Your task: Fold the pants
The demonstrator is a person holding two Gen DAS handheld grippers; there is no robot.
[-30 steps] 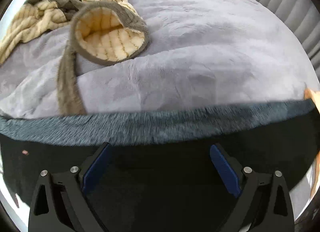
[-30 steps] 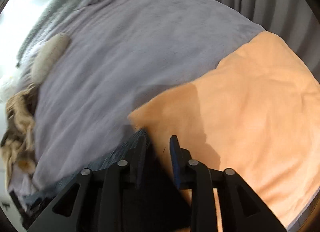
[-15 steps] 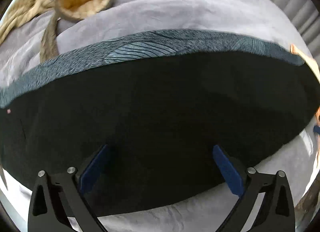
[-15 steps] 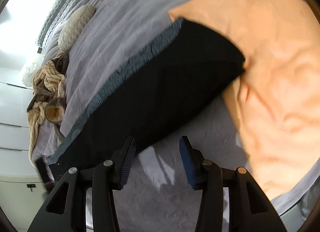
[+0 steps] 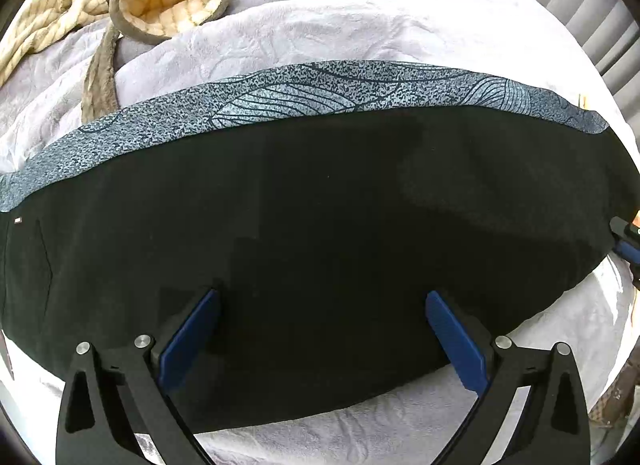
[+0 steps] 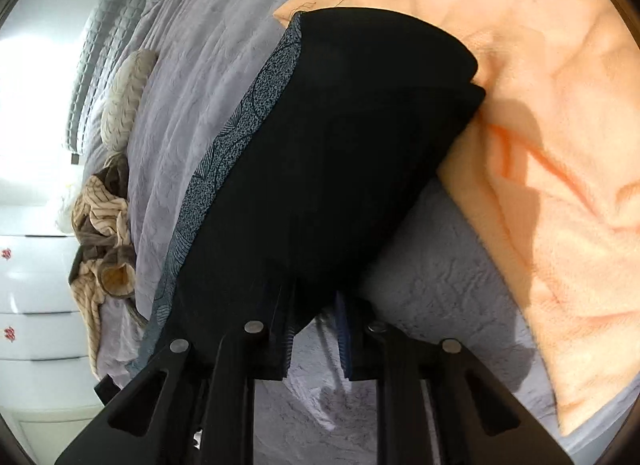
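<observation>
While the left tongs [image 5: 320, 329] gape above the pants [image 5: 320, 233], the right tongs [image 6: 316, 317], just closing, pinch their lower-frame edge, ready to fold across.

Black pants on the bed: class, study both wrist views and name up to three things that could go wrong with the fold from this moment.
1. The right gripper has just been closing its jaws on the near edge of the black pants; it may catch only the top layer.
2. The left gripper is open above the cloth, so that end could drag.
3. One end overlaps the orange blanket, which might snag or shift.
</observation>
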